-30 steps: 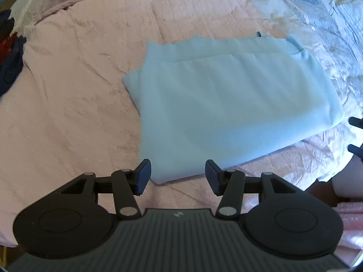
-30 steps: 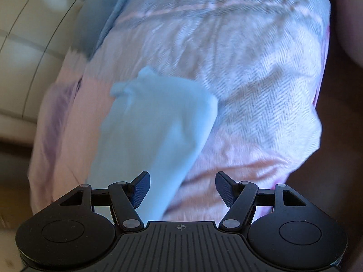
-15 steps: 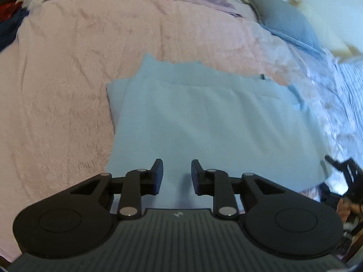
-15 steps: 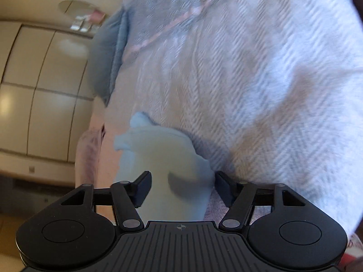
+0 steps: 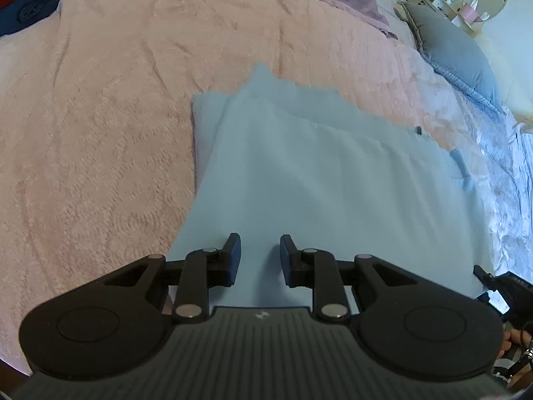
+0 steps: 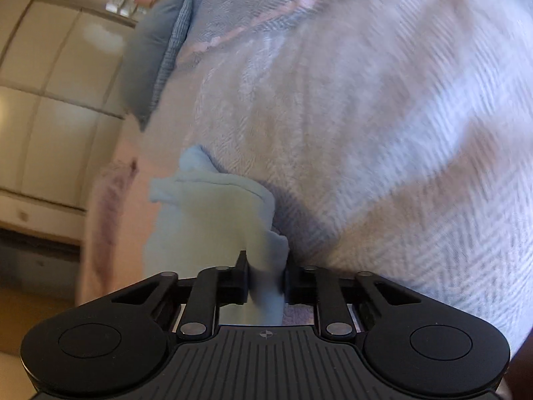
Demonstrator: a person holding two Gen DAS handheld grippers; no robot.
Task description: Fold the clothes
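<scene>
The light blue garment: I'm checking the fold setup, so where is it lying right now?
In the left wrist view the light blue garment lies flat on the pink blanket, right of centre, its near edge between the left gripper fingers, with the blue pillow beyond.

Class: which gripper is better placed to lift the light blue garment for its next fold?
Probably the right gripper: its jaws are closed on the light blue garment. The left gripper is open above it.
</scene>
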